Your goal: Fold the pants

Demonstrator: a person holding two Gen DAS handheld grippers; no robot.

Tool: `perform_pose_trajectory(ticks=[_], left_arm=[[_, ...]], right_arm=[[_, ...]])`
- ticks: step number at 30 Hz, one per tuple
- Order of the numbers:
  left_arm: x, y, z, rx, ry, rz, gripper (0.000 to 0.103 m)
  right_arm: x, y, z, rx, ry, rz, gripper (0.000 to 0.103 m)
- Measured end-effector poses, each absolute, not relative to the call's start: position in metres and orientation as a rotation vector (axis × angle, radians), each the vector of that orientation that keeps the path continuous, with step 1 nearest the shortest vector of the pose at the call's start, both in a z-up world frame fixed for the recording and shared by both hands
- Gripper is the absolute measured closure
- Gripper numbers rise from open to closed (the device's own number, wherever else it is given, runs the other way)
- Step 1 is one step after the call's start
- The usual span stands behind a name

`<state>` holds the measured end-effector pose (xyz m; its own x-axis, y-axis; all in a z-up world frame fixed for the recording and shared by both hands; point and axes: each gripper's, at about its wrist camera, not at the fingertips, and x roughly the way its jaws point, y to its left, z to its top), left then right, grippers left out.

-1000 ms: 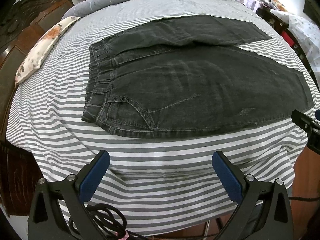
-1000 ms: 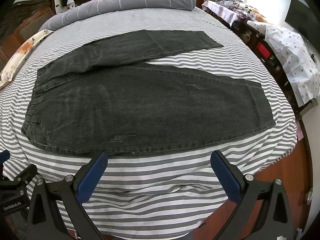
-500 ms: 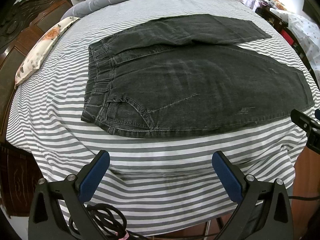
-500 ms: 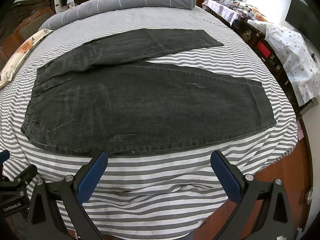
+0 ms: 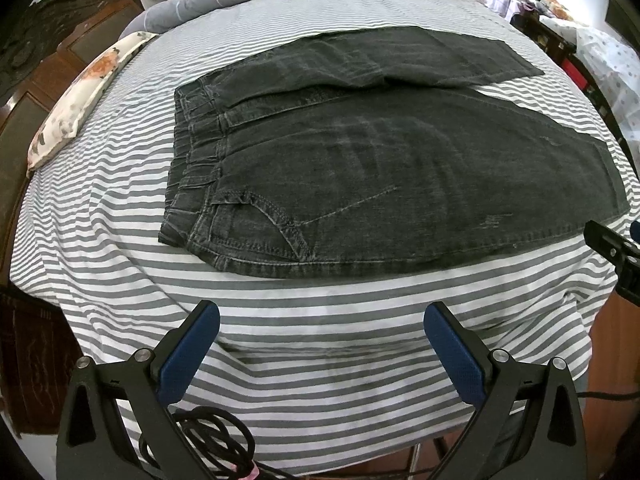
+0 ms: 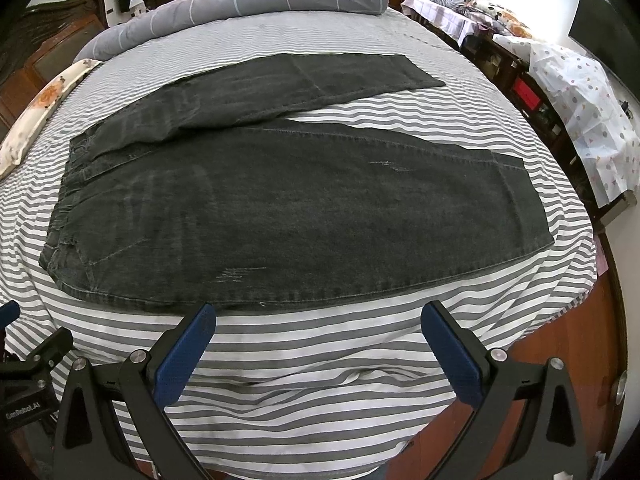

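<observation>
Pants: dark grey denim pants [image 5: 380, 184] lie flat on the striped bed sheet [image 5: 320, 320], waistband toward the floral pillow [image 5: 80, 96], the two legs spread apart in a V away from it.
Near leg: its long edge runs just short of the sheet's front edge.
Left gripper [image 5: 320, 344]: jaws spread wide, holding nothing, poised before the pants' waist end and clear of the cloth.
Right gripper [image 6: 318, 346]: jaws spread wide, empty, just short of the near leg's edge.
Beyond the pants: a rolled grey duvet [image 6: 248, 4] lies along the sheet's far side.
</observation>
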<state>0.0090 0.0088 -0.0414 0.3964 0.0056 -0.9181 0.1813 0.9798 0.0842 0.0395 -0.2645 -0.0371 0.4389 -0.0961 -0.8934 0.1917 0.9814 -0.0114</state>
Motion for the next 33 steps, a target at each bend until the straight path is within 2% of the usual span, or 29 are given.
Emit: perform_pose_trajectory(ticks=[9, 12, 15, 17, 23, 29, 33], left_arm=[[0.039, 0.045, -0.037, 0.098, 1.101, -0.092, 0.003], [0.058, 0.066, -0.035, 0.056, 1.09, -0.078, 0.012], [0.082, 0.091, -0.036, -0.004, 1.088, -0.07, 0.027], [0.098, 0.108, -0.038, -0.065, 1.081, -0.086, 0.041], [0.154, 0.157, -0.039, -0.258, 1.022, -0.124, 0.057], [0.223, 0.203, -0.05, -0.517, 0.982, -0.19, 0.06], [0.262, 0.22, -0.063, -0.578, 0.968, -0.169, 0.064]], right_arm=[[0.047, -0.268, -0.034, 0.172, 1.058, -0.106, 0.001], [0.056, -0.267, -0.026, 0.219, 1.012, -0.071, 0.001], [0.07, -0.265, -0.021, 0.247, 0.985, -0.046, 0.001], [0.081, -0.261, -0.019, 0.254, 0.978, -0.036, 0.001], [0.121, -0.236, -0.021, 0.176, 0.973, -0.018, 0.001], [0.168, -0.212, -0.037, 0.149, 1.008, 0.029, 0.001], [0.193, -0.196, -0.048, 0.128, 1.017, 0.056, 0.001]])
